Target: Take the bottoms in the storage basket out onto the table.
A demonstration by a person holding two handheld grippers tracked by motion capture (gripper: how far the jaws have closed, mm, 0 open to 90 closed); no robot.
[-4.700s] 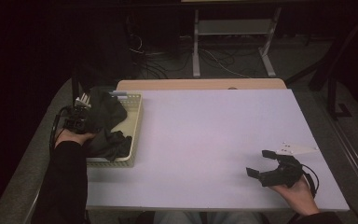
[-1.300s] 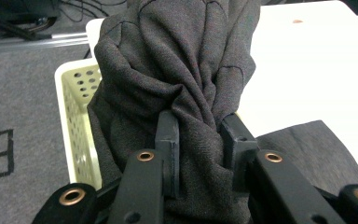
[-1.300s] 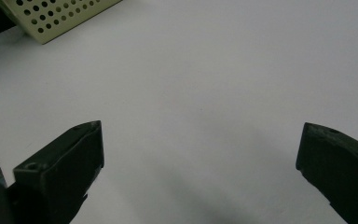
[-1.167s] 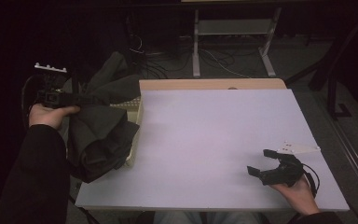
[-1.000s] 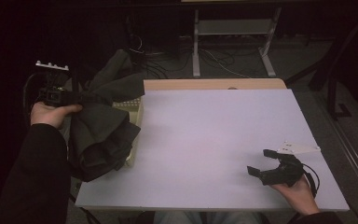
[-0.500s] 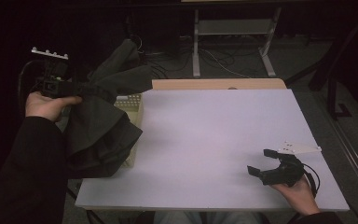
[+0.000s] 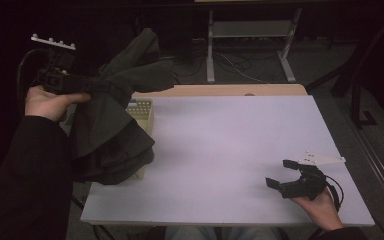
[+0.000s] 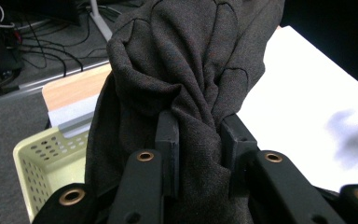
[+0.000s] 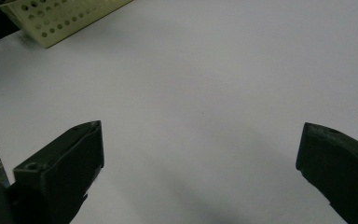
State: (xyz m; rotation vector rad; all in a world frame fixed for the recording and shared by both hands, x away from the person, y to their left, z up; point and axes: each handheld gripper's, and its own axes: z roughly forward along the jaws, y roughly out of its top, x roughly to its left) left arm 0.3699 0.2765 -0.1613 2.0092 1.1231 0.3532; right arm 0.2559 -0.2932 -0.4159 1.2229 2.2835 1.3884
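At the far left of the high view, the left gripper [image 7: 87,87] was raised off the counter's left edge, its jaws clamped on a bunched fold of the dark garment [image 7: 110,135]. The left gripper view showed the cloth [image 8: 186,84] pinched tight between the two pads. From that grip the garment hung straight down, its long axis near vertical, the lower folds draped over the cream basket [image 7: 142,107] at the counter's [image 7: 220,150] left edge (one loose flap stuck up behind the gripper). The open counter lay to the right of the hanging cloth, so the left hand was far nearer it than the right.

Far right and near the front edge, the right gripper [image 7: 280,175] rested on the counter with its jaws wide apart and nothing between them [image 9: 196,154].

Compared with half a second earlier, the left hand had lifted the garment higher, and more of the basket rim had come clear; the right gripper had not moved.
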